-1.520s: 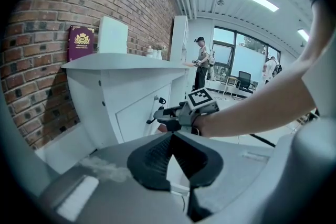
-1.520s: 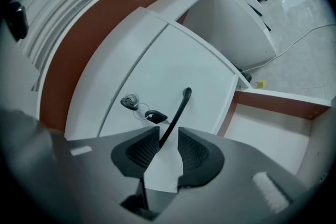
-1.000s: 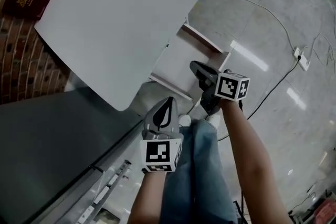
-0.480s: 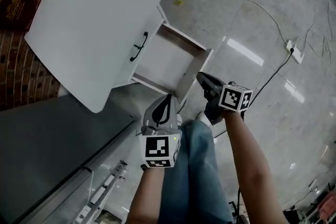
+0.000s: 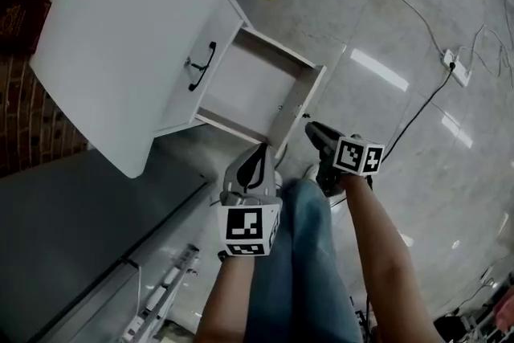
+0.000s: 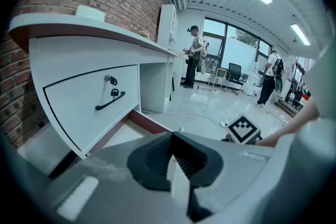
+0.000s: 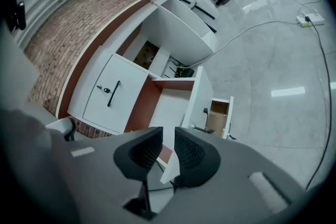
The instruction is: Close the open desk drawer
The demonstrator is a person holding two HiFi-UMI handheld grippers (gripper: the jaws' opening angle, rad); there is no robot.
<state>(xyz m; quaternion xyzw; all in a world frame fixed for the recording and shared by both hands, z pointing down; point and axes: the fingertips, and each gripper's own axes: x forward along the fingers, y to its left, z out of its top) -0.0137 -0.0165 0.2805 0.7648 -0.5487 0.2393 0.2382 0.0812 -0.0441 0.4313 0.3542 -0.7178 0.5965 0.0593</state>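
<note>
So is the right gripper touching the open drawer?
Apart. The right gripper view shows the open drawer beyond the right gripper, whose fingers have just been opening, empty; the head view shows floor between gripper and drawer.

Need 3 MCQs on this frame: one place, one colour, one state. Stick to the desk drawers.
1. Where is the open drawer relative to the closed drawer front?
A. above it
B. directly below it
C. around the corner from it

2. What colour is the handle on the closed drawer front?
A. black
B. red
C. yellow

3. What does the inside of the open drawer show?
A. a stack of papers
B. a mug
C. a bare white bottom

Answers:
1 B: in the left gripper view the open drawer juts out just under the closed drawer front.
2 A: the handle is dark against the white panel in every view.
3 C: the head view looks down into the open drawer and only the white bottom shows.
</note>
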